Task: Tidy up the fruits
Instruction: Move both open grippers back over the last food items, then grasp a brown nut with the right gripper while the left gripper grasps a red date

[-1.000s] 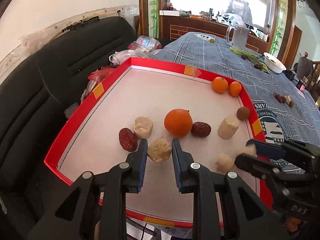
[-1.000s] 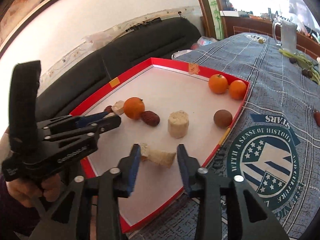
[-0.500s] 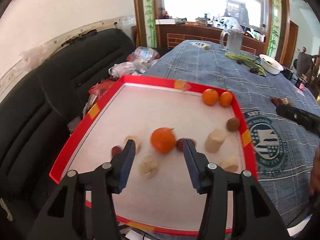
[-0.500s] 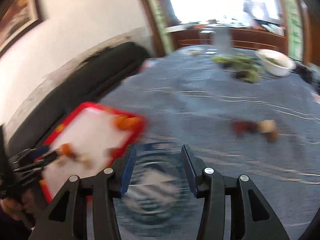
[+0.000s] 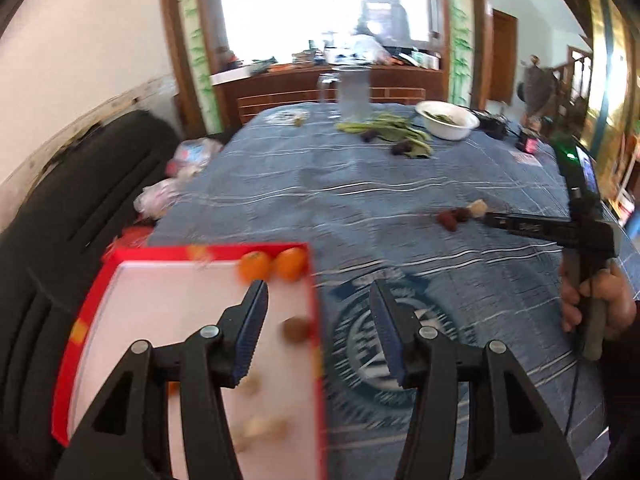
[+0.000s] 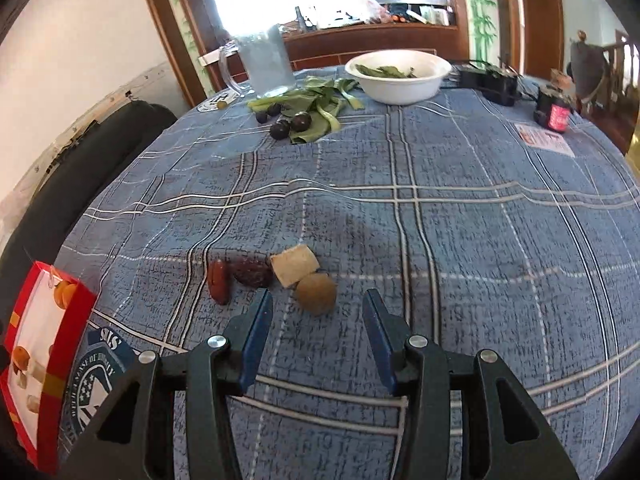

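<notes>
A small group lies on the blue tablecloth: two red dates [image 6: 219, 282], a pale chunk [image 6: 294, 269] and a brown round fruit [image 6: 316, 294]. My right gripper [image 6: 318, 334] is open and empty, just short of the brown fruit. The red tray [image 5: 112, 258] holds two oranges [image 5: 272, 266], a brown fruit [image 5: 296, 330] and pale pieces. My left gripper [image 5: 318, 330] is open and empty above the tray's right edge. The right gripper also shows in the left wrist view [image 5: 490, 219], next to the dates [image 5: 450, 218].
At the far end of the table stand a glass jug [image 6: 264, 62], green leaves with dark plums [image 6: 300, 114] and a white bowl [image 6: 398, 76]. A black sofa [image 5: 60, 216] runs along the left. A small dark jar [image 6: 554, 114] stands far right.
Both grippers have swung right, away from the tray's contents. The left gripper has let go of a pale piece and opened. The right gripper now faces the fruit group on the cloth.
</notes>
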`<state>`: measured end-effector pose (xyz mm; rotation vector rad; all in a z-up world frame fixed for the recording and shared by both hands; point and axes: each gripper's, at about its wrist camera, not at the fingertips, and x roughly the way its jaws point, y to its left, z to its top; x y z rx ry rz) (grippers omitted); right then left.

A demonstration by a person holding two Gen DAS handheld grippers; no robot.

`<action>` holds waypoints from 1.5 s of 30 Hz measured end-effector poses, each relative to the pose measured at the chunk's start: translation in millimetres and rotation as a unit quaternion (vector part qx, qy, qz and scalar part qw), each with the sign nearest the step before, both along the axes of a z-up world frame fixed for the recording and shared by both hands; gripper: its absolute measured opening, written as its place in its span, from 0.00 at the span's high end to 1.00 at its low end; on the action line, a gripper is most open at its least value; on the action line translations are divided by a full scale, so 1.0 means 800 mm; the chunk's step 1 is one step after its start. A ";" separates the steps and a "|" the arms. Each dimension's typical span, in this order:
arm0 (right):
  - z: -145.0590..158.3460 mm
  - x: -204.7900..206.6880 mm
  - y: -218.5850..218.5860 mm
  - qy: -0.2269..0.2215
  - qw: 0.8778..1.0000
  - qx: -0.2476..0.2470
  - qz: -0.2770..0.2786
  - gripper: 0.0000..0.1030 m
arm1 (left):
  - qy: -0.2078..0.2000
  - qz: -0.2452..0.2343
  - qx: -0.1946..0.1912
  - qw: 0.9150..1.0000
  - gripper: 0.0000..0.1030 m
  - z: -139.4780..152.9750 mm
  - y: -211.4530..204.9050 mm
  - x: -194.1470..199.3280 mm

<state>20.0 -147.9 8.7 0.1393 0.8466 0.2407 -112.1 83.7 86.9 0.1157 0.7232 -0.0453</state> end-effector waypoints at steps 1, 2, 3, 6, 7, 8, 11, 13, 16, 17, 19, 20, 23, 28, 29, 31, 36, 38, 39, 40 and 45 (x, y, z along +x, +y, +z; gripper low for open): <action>-0.002 0.002 0.000 0.004 1.000 0.007 0.001 0.55 | 0.004 -0.008 0.000 1.000 0.47 -0.002 -0.012 0.009; -0.003 0.008 0.001 0.008 1.000 0.012 0.000 0.55 | 0.007 -0.013 0.000 1.000 0.47 -0.005 -0.021 0.014; -0.004 0.009 -0.001 0.009 1.000 0.015 -0.001 0.55 | 0.012 -0.016 0.000 1.000 0.47 -0.008 -0.029 0.021; -0.003 0.008 -0.009 0.010 1.000 0.026 -0.007 0.60 | 0.026 -0.020 0.000 0.999 0.47 -0.020 -0.053 0.045; -0.004 0.009 -0.009 0.011 1.000 0.023 -0.009 0.66 | 0.031 -0.021 0.000 0.999 0.47 -0.023 -0.058 0.050; -0.004 0.008 -0.008 0.011 1.000 0.021 -0.005 0.68 | 0.036 -0.023 -0.001 0.999 0.47 -0.026 -0.063 0.056; -0.004 0.008 -0.003 0.013 1.000 0.000 0.000 0.81 | 0.051 -0.028 -0.005 0.998 0.47 -0.033 -0.079 0.076; -0.002 0.007 -0.006 0.014 1.000 0.004 -0.004 0.81 | 0.061 -0.032 -0.002 0.998 0.47 -0.037 -0.091 0.091; 0.006 0.007 -0.023 0.014 0.999 0.036 -0.019 0.81 | 0.072 -0.042 -0.003 0.996 0.47 -0.041 -0.108 0.107; 0.009 0.006 -0.030 0.013 0.998 0.048 -0.025 0.81 | 0.076 -0.046 -0.003 0.996 0.47 -0.043 -0.114 0.112; 0.015 0.004 -0.044 0.010 0.997 0.071 -0.034 0.81 | 0.083 -0.050 -0.002 0.995 0.47 -0.048 -0.126 0.124; 0.017 0.002 -0.050 0.009 0.996 0.080 -0.039 0.81 | 0.087 -0.052 -0.003 0.995 0.47 -0.050 -0.131 0.128; 0.021 -0.001 -0.067 0.011 0.992 0.107 -0.060 0.81 | 0.091 -0.059 0.000 0.994 0.47 -0.057 -0.147 0.143; 0.021 0.000 -0.077 0.017 0.989 0.132 -0.070 0.81 | 0.106 -0.058 0.007 0.993 0.47 -0.077 -0.166 0.171; 0.022 0.000 -0.077 0.018 0.989 0.133 -0.070 0.81 | 0.110 -0.058 0.007 0.992 0.47 -0.080 -0.168 0.175; 0.022 -0.001 -0.076 0.021 0.988 0.139 -0.065 0.81 | 0.116 -0.056 0.007 0.992 0.47 -0.086 -0.171 0.181; 0.021 0.002 -0.072 0.025 0.988 0.140 -0.058 0.81 | 0.124 -0.059 -0.002 0.991 0.54 -0.094 -0.178 0.192; 0.019 0.005 -0.073 0.026 0.988 0.141 -0.057 0.81 | 0.125 -0.064 -0.018 0.990 0.63 -0.094 -0.178 0.195; 0.019 0.005 -0.073 0.027 0.988 0.141 -0.057 0.81 | 0.125 -0.066 -0.021 0.990 0.70 -0.094 -0.179 0.196; 0.019 0.005 -0.073 0.027 0.988 0.141 -0.057 0.81 | 0.124 -0.071 -0.021 0.990 0.72 -0.093 -0.180 0.196; 0.020 0.004 -0.073 0.022 0.988 0.139 -0.056 0.81 | 0.121 -0.076 -0.031 0.989 0.80 -0.091 -0.177 0.194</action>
